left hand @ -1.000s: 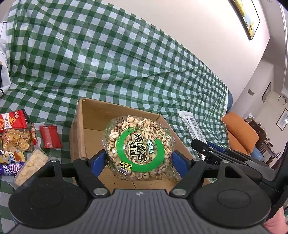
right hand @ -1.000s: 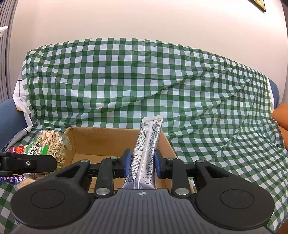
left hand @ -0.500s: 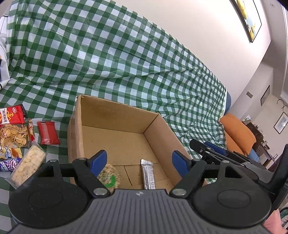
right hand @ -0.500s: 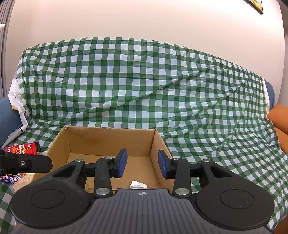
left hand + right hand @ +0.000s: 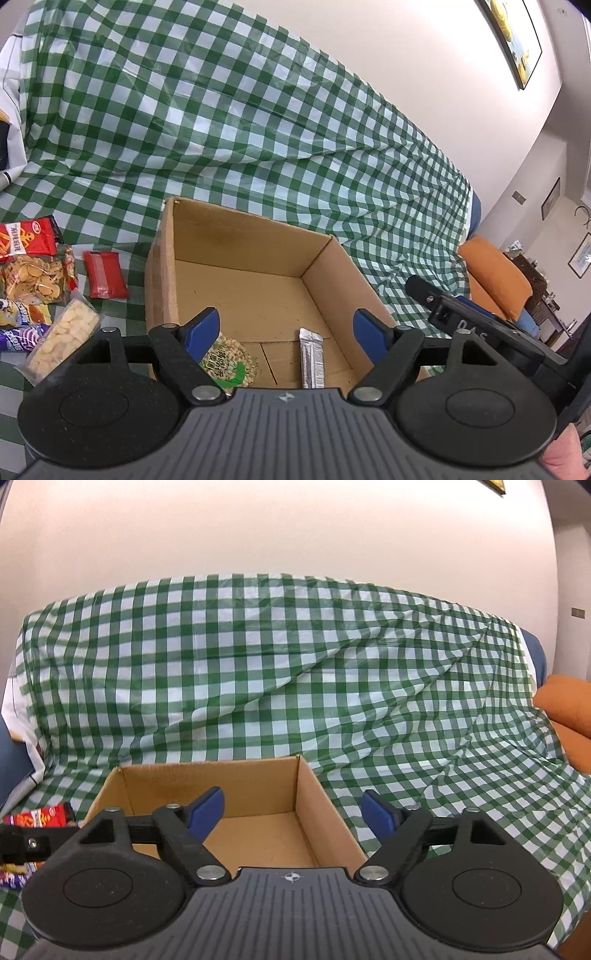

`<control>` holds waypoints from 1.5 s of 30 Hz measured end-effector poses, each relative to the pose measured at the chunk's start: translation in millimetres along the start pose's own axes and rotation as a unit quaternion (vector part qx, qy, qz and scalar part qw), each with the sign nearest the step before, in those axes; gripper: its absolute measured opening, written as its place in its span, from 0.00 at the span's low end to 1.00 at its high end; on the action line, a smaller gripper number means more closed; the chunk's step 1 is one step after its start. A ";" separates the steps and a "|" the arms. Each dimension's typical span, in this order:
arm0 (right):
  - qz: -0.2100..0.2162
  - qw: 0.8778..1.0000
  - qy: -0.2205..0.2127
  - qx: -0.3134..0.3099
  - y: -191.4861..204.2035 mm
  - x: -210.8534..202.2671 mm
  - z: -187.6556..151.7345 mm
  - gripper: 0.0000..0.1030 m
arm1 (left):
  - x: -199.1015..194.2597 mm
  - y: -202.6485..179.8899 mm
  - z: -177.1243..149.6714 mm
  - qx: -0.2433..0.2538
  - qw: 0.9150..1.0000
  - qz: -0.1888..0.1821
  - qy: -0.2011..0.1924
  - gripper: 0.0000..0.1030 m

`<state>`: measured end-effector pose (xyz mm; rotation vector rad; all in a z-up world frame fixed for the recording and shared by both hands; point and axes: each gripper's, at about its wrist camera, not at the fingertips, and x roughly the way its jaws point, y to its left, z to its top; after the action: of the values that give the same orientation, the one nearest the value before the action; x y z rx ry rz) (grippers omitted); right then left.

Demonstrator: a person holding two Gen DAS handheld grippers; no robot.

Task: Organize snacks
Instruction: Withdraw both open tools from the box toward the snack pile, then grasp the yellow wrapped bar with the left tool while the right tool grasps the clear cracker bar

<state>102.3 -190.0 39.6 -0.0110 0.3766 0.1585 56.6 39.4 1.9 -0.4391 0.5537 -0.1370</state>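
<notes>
An open cardboard box [image 5: 236,236] [image 5: 207,775] sits on the green checked cloth. Inside it lie a round bag of puffed grain with a green label [image 5: 227,363] and a silver snack stick [image 5: 311,358]. My left gripper [image 5: 286,328] hovers over the box's near end, open and empty. My right gripper [image 5: 293,806] hangs over the box from the right side, its jaws opening wide with nothing between them. In the left wrist view the right gripper [image 5: 461,321] shows beyond the box's right wall.
Left of the box lie several loose snacks: a small red packet [image 5: 105,274], a red bag of round crackers [image 5: 31,266], a clear pack of pale biscuits [image 5: 62,338] and a purple wrapper [image 5: 18,338]. An orange cushion [image 5: 495,280] sits at the right.
The left gripper let the puffed grain bag fall into the box. The right gripper released the silver stick, which now lies in the box, and its jaws have spread wide.
</notes>
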 end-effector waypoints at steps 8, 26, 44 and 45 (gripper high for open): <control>-0.016 0.999 -0.034 0.007 -1.8 -5.7 -0.5 0.86 | -5.7 -4.2 -0.4 0.017 0.999 0.017 -0.030 0.81; -0.003 0.999 -0.005 0.050 14.7 -0.9 2.9 0.79 | -26.7 16.5 8.6 0.001 1.000 -0.010 -0.024 0.66; 0.077 0.996 0.016 0.046 80.5 2.8 4.2 0.40 | -63.2 95.3 77.6 0.010 0.999 0.026 0.040 0.18; 0.080 0.996 0.016 0.046 83.3 2.9 3.6 0.40 | -65.0 107.1 83.0 0.010 0.998 0.037 0.041 0.18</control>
<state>93.3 -107.1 43.4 0.1083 0.4172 0.2996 47.2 181.7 49.2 -0.3934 0.6477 -0.0892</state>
